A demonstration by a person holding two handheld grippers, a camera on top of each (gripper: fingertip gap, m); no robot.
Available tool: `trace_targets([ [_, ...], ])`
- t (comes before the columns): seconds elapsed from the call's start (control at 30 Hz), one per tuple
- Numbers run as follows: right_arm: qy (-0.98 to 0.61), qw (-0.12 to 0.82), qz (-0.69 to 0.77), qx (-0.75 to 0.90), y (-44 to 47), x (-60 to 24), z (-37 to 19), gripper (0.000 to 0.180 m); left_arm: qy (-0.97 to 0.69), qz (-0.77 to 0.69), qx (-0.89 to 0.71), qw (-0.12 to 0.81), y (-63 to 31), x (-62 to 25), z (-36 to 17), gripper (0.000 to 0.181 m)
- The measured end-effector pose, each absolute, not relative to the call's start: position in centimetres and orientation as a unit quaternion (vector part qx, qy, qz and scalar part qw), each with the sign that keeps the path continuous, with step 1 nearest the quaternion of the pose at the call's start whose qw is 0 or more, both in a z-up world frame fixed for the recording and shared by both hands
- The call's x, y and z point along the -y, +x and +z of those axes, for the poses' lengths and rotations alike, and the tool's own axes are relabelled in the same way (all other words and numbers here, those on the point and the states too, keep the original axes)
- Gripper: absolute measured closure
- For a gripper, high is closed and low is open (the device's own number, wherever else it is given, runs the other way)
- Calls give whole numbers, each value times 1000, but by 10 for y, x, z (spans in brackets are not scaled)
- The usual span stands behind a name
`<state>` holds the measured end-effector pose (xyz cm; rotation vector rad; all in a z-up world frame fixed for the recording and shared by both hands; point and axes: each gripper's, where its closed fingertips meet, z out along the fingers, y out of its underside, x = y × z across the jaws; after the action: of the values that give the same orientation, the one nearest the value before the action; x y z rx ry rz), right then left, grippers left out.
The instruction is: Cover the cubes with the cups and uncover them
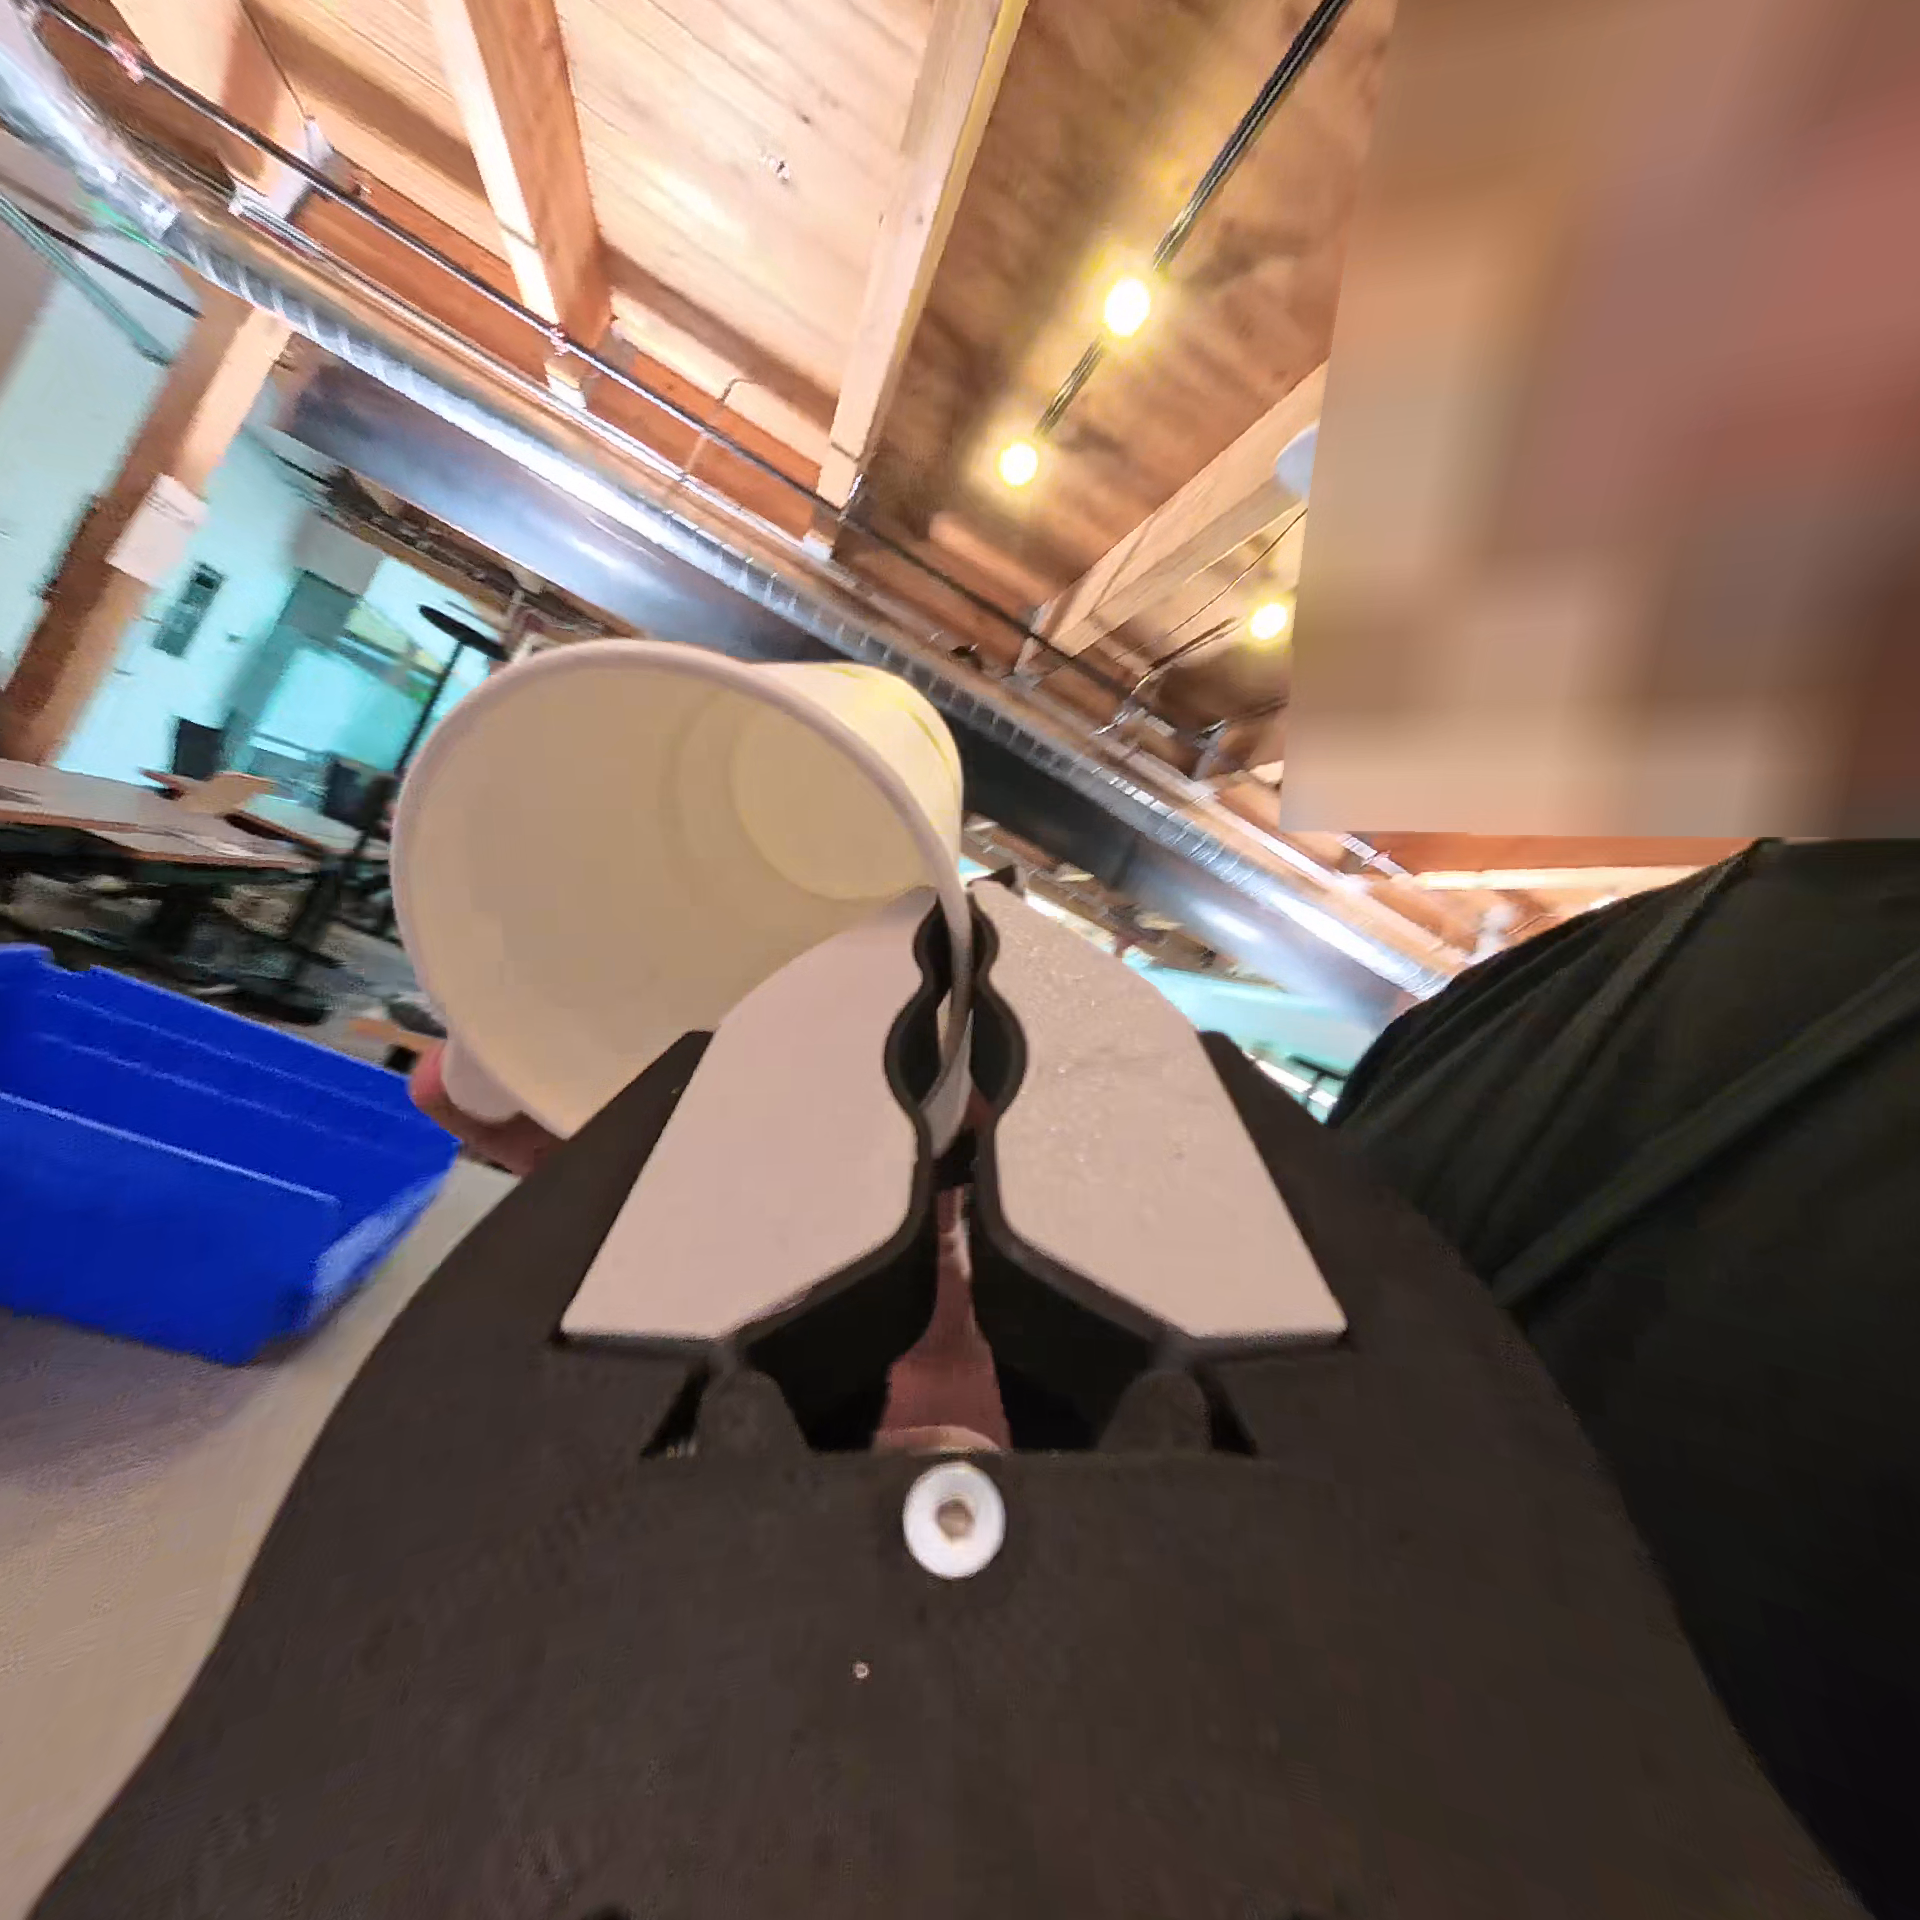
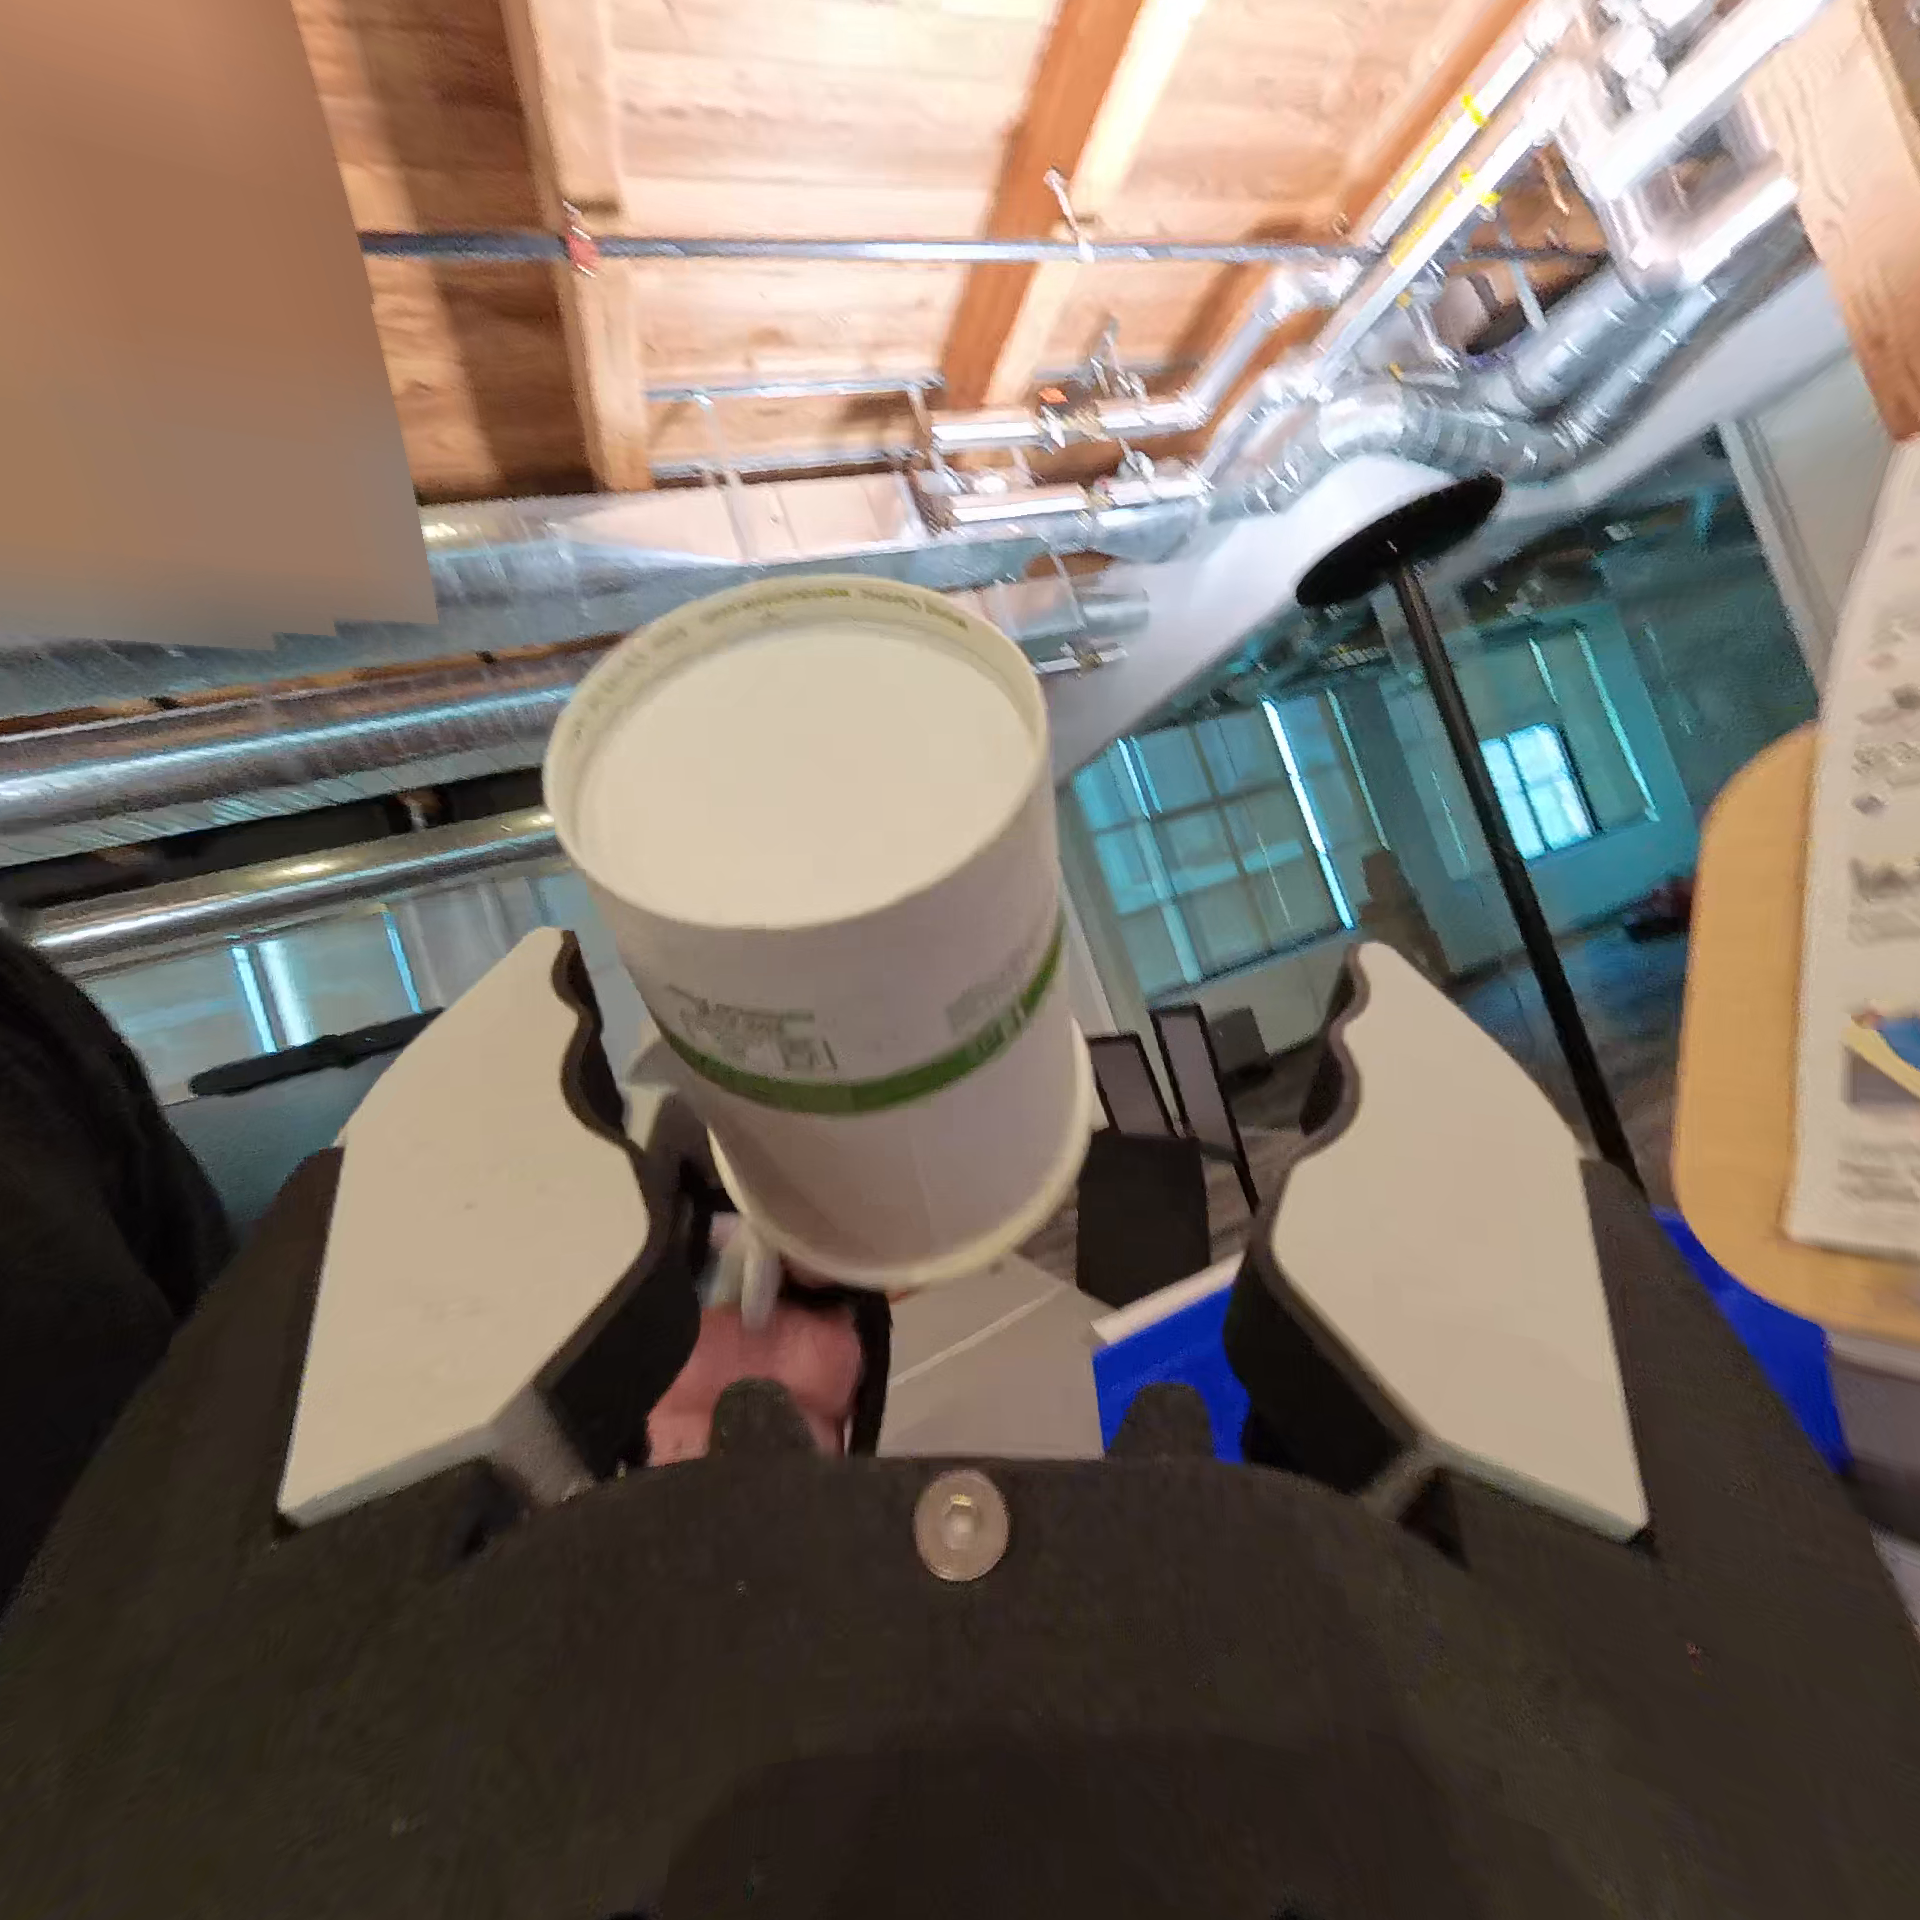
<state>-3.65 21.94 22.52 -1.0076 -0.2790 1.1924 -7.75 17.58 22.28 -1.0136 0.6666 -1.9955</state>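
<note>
Two tongs, two different states. Your left gripper is pinched tight on the rim and wall of a white paper cup, one finger inside the mouth and one outside. The cup hangs out to the left with its open mouth turned back at the camera, raised high against the wooden ceiling. Your right gripper stands wide, its fingers well clear of a cup with a green band. That cup is seen base-first between the spread fingers, and I cannot tell what carries it. It may be the same cup held from the far side.

Expect a cup like this to be very light and thin-walled. The wall will likely buckle or go oval under a hard squeeze, while the rolled rim is the stiffest part, so a rim pinch like the left one is a sound hold. Held at one edge, it may swing or twist as you tip it.

No cubes show in either view. A blue bin sits low at the left on the pale table.
</note>
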Motion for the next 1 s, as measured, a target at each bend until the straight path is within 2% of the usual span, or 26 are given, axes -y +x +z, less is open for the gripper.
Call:
trace_targets([
  [0.03,-437,710,536,134,-37,-215,231,54,-394,-799,-252,377,-75,-173,221,181],
  [0.13,-400,731,523,180,-41,-197,247,87,-385,-832,-219,334,-67,-167,214,180],
  [0.3,-436,711,514,201,-48,-200,247,91,-379,-852,-192,307,-70,-166,210,179],
  [0.33,-440,711,512,199,-48,-201,248,91,-386,-846,-195,311,-72,-168,209,177],
  [0.37,-442,711,511,195,-47,-202,251,91,-392,-839,-200,321,-77,-171,208,163],
  [0.4,-450,711,505,192,-46,-205,253,91,-398,-830,-204,334,-84,-175,207,151],
  [0.43,-464,710,493,194,-47,-209,253,92,-406,-818,-207,352,-93,-181,207,150],
  [0.5,-482,699,481,217,-58,-210,252,91,-439,-768,-231,406,-116,-196,203,156],
  [0.57,-510,672,475,249,-80,-210,244,92,-456,-709,-242,480,-154,-214,208,180],
  [0.73,-542,592,496,331,-165,-188,204,91,-496,-552,-246,623,-252,-247,240,181],
  [1.0,-606,503,447,425,-274,-177,99,90,-514,-412,-267,704,-309,-239,265,181],
])
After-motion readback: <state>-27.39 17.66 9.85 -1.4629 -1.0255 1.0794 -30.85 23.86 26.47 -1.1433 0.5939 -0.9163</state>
